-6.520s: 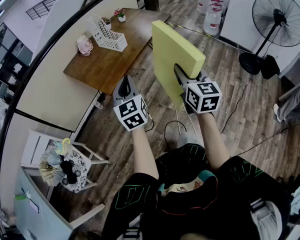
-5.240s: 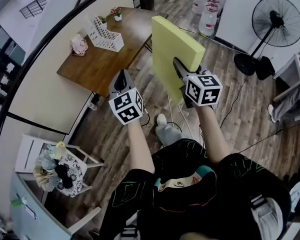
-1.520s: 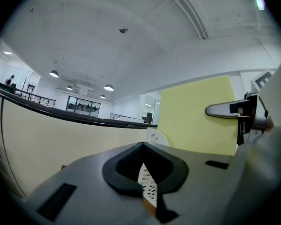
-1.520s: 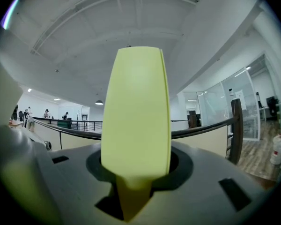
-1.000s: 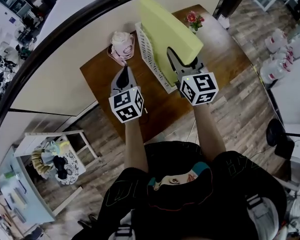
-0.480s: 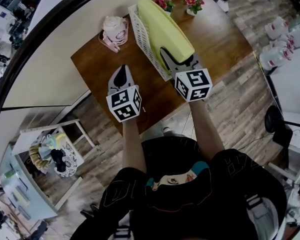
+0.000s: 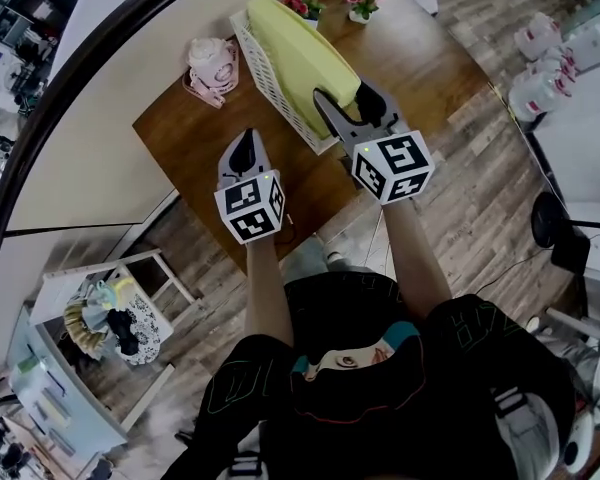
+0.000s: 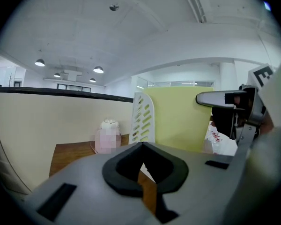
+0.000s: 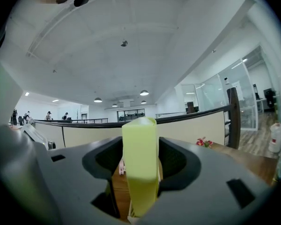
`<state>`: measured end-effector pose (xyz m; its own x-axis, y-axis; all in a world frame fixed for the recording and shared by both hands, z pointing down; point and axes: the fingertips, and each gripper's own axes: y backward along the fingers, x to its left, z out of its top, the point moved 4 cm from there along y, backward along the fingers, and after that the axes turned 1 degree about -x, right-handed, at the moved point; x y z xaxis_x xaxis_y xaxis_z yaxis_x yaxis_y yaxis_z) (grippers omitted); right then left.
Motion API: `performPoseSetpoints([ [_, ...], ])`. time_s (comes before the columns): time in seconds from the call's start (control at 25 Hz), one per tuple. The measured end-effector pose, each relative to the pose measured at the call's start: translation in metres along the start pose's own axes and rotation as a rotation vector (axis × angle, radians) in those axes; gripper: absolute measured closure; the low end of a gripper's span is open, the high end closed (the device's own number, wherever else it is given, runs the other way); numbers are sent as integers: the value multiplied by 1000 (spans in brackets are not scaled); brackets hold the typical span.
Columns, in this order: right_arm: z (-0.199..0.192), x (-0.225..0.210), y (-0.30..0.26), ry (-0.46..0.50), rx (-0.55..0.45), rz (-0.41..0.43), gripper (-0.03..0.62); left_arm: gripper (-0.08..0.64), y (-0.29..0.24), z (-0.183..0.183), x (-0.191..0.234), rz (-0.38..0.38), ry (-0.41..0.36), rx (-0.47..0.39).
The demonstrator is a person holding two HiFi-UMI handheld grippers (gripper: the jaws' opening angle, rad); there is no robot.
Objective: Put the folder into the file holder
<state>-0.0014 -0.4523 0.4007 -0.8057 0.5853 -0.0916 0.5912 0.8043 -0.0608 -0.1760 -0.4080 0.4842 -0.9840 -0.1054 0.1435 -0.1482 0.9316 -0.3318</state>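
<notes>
Folder (image 7: 292,46) now in file holder (image 7: 267,71), right hand-held gripper (image 7: 342,98) just opened around it

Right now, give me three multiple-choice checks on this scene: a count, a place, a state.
1. How many flower pots on the table? A one; B four; C two.
2. Where is the folder? A flat on the table; B in the file holder; C held in the air.
3. The right gripper is: A open; B clamped on the folder; C shut, empty.
Answers: C, two pots at the far edge; B, it sits inside the holder; A, its jaws have just been opening, gaps both sides of the folder.
</notes>
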Motion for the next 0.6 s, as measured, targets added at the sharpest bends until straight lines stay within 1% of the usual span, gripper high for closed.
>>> performPoseSetpoints([
  [0.16,-4,-4,23,-22,11,-32,360,568,11,-2,-13,-23,-9,-3],
  [0.36,-8,-12,61,-42,14,-80,368,568,26,-7,-40,-59,-30,-10],
  [0.4,-8,-15,71,-46,10,-94,385,568,29,-9,-46,-66,-35,-13],
  [0.52,-10,-25,100,-62,-1,-141,463,568,39,-12,-65,-83,-53,-20],
  [0.56,-11,-28,110,-69,-2,-158,484,568,42,-13,-71,-82,-60,-26],
  [0.6,-12,-32,120,-79,-4,-176,520,568,46,-14,-77,-75,-68,-35],
])
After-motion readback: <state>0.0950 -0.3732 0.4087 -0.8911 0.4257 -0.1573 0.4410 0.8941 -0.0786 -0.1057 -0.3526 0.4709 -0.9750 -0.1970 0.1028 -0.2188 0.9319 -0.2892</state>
